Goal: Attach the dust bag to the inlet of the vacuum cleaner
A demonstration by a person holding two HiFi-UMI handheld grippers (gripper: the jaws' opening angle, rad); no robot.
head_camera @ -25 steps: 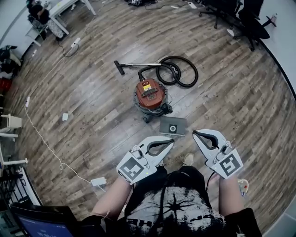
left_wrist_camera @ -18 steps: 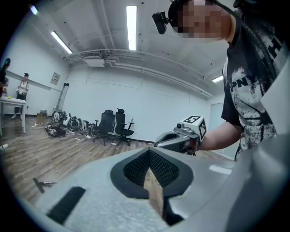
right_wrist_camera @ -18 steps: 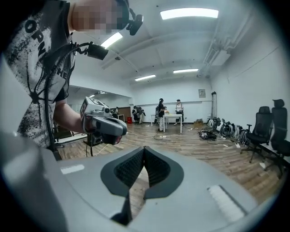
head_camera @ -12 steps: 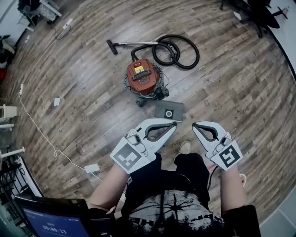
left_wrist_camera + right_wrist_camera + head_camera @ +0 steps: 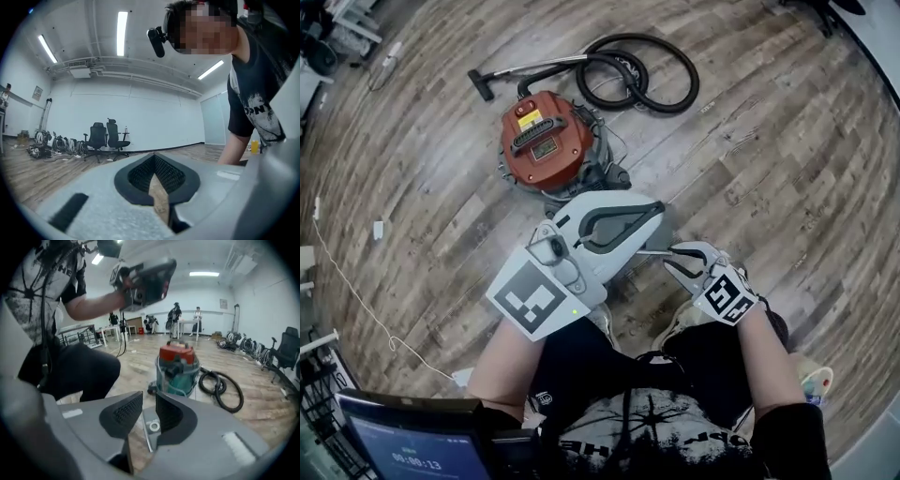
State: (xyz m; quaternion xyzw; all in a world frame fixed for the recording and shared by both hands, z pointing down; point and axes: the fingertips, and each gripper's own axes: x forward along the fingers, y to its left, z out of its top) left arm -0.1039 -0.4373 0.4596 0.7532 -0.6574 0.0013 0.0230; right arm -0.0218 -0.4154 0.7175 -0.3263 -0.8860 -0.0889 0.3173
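The red vacuum cleaner (image 5: pixel 544 141) stands on the wood floor, its black hose (image 5: pixel 637 75) coiled behind it; it also shows ahead in the right gripper view (image 5: pixel 178 369). The grey dust bag (image 5: pixel 150 427), with a round ring, lies flat on the floor just beyond my right gripper (image 5: pixel 149 399). That gripper's jaws have just been opening and stand apart, with nothing pressed between them. In the head view my left gripper (image 5: pixel 661 211) covers most of the bag, and my right gripper (image 5: pixel 670 253) is low beside it. My left gripper (image 5: pixel 154 164) is shut and empty, pointing level across the room.
A white cable (image 5: pixel 356 281) trails over the floor at the left. A laptop screen (image 5: pixel 403 450) sits at the bottom left. Office chairs (image 5: pixel 105 136) line the far wall. Some people stand at tables (image 5: pixel 185 315) far behind the vacuum cleaner.
Both grippers have dropped toward the floor and the vacuum cleaner looks nearer. The left gripper now covers the dust bag in the head view. The right gripper's jaws have parted.
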